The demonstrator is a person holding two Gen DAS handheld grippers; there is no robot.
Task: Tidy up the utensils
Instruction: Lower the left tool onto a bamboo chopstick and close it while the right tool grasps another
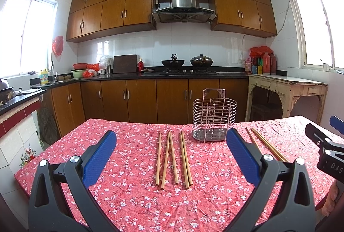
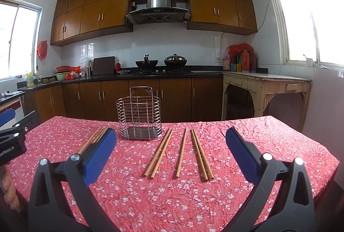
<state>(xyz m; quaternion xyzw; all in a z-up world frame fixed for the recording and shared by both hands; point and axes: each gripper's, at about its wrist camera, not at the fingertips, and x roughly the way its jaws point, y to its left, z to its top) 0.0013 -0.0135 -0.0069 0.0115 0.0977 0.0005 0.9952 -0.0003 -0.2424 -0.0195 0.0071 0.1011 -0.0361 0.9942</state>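
Left wrist view: left gripper (image 1: 171, 144) spread wide, grasping nothing, held above the near bench edge.
Chopsticks: five chopsticks (image 1: 172, 160) lie loose on the cloth at centre frame, straight ahead between the left gripper's fingers, long axes running away from the camera.
Right set: in the right wrist view five more chopsticks (image 2: 182, 154) lie at centre frame, again lengthwise, fanning slightly; right gripper (image 2: 171, 142) released and bare above them.
Nearer hand: each gripper faces its own set, so either could start; a pinch across the sticks' width looks called for, since the fingers already straddle the long axes.
Holder: wire holder (image 1: 214, 118) stands upright at the far bench side, right of centre in the left view, left of centre in the right; nothing inside, only a perforated tray at its bottom.
Bench: floral red cloth (image 2: 172, 199) covers it.
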